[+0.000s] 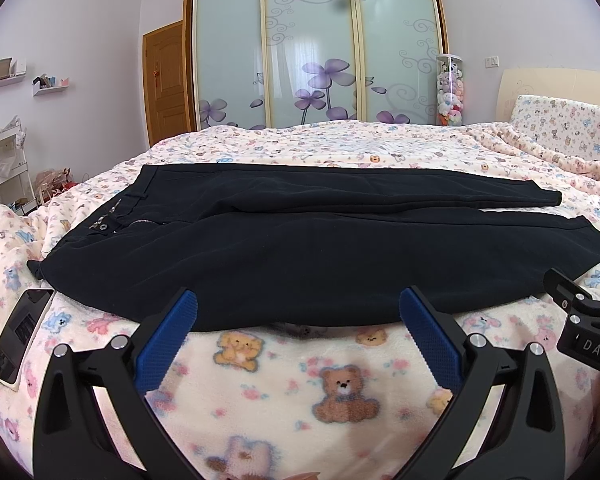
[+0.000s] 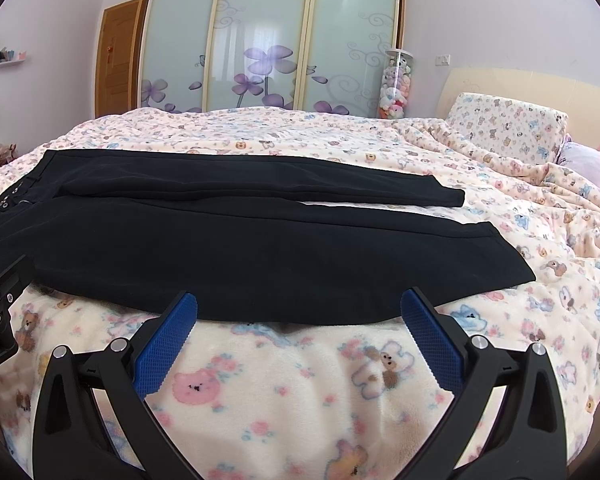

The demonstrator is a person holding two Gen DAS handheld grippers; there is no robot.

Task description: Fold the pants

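Black pants point(image 1: 291, 248) lie flat across the bed, waistband to the left, both legs running right, side by side. They also show in the right wrist view point(image 2: 235, 248). My left gripper point(image 1: 297, 310) is open and empty, its blue fingertips at the near edge of the near leg. My right gripper point(image 2: 298, 310) is open and empty, also at the near edge of that leg, further toward the hem. The right gripper shows at the right edge of the left wrist view point(image 1: 580, 304).
The bed has a pink teddy-bear blanket point(image 1: 300, 392). A phone point(image 1: 19, 332) lies on it to the left, near the waistband. A pillow point(image 2: 508, 128) sits at the far right. A sliding-door wardrobe point(image 1: 312, 48) stands behind the bed.
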